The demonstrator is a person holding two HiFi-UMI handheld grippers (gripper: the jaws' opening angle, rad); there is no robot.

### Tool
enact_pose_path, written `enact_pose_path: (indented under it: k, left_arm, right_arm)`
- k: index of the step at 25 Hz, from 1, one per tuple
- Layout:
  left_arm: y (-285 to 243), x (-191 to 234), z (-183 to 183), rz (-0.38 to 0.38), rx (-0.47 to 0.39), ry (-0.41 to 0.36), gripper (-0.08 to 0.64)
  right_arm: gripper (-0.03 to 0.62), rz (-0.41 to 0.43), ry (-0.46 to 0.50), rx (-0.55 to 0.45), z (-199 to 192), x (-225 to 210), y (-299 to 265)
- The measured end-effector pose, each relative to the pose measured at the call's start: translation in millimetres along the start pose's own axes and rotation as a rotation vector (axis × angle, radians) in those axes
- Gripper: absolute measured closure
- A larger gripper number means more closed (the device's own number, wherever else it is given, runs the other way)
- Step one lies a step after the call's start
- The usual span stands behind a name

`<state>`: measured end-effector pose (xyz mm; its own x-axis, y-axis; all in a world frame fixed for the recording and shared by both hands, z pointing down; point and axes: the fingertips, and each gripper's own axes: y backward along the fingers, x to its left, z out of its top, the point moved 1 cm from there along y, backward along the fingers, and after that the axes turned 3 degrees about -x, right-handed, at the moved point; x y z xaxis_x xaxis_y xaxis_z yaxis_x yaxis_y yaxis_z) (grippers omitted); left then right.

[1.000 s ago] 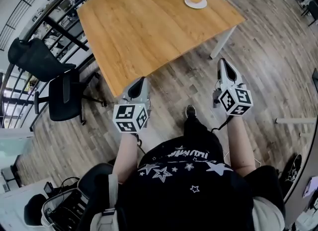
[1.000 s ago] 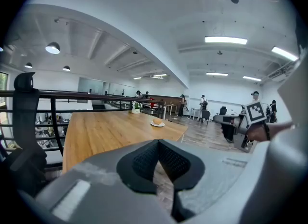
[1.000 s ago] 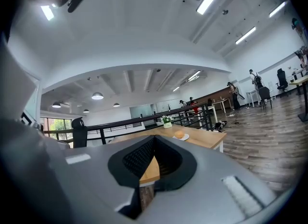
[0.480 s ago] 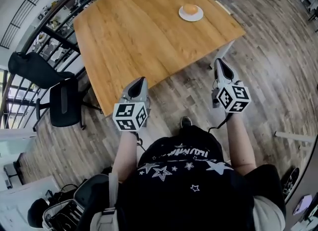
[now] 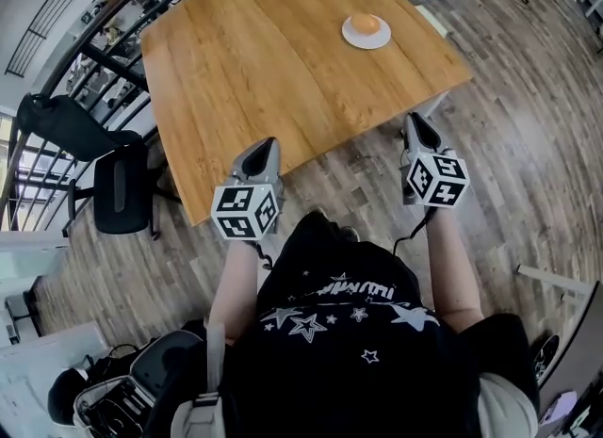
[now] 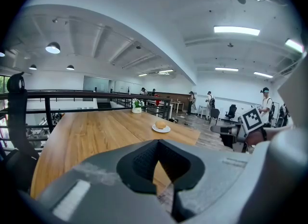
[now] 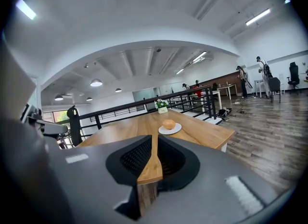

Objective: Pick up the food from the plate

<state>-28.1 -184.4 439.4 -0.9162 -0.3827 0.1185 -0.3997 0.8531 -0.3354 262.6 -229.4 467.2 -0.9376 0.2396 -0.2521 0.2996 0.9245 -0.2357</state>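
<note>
A round golden bun (image 5: 366, 24) lies on a small white plate (image 5: 368, 42) near the far right corner of the wooden table (image 5: 254, 59). Both grippers are held short of the table's near edge, far from the plate. My left gripper (image 5: 267, 144) is shut and empty. My right gripper (image 5: 415, 121) holds nothing, and its jaws are opening by a thin slit. In the left gripper view the bun (image 6: 160, 124) shows beyond the closed jaws (image 6: 158, 142). In the right gripper view the bun (image 7: 168, 124) and plate (image 7: 171, 130) sit above the slightly parted jaws (image 7: 155, 137).
A black office chair (image 5: 113, 182) stands left of the table beside a black railing (image 5: 89, 45). A small flower pot (image 7: 162, 106) sits at the table's far end. A table leg (image 5: 429, 106) is by the right gripper. Bags (image 5: 132, 398) lie behind me on the plank floor.
The person has stepped toward the table; both grippers now sit close to its near edge. The right jaws look slightly parted.
</note>
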Motion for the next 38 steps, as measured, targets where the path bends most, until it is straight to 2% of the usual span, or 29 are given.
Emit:
enact_pose_path:
  k: [9, 14, 20, 24, 28, 31, 38]
  left_arm:
    - [-44, 23, 3, -0.02, -0.005, 0.023, 0.558]
    - [-90, 36, 20, -0.049, -0.01, 0.026, 0.558]
    - [-142, 65, 38, -0.065, -0.001, 0.033, 0.558]
    - [-168, 84, 44, -0.075, 0.013, 0.046, 0.558]
    - [-189, 102, 43, -0.082, 0.034, 0.056, 0.558]
    - [-203, 113, 43, -0.084, 0.053, 0.03, 0.558]
    - [-231, 117, 44, -0.125, 0.065, 0.023, 0.558]
  right_arm:
    - [0.48, 0.041, 0.058, 0.059, 0, -1, -48]
    - [0.388, 0.047, 0.095, 0.126, 2, -11, -91]
    - [0.305, 0.046, 0.138, 0.209, 7, -28, -158]
    - [0.273, 0.041, 0.164, 0.268, 2, -35, -195]
    - [0.253, 0.023, 0.209, 0.318, -1, -44, -231]
    - [0.252, 0.01, 0.244, 0.348, -3, -51, -259]
    - [0.252, 0.01, 0.348, 0.394, -4, -64, -308]
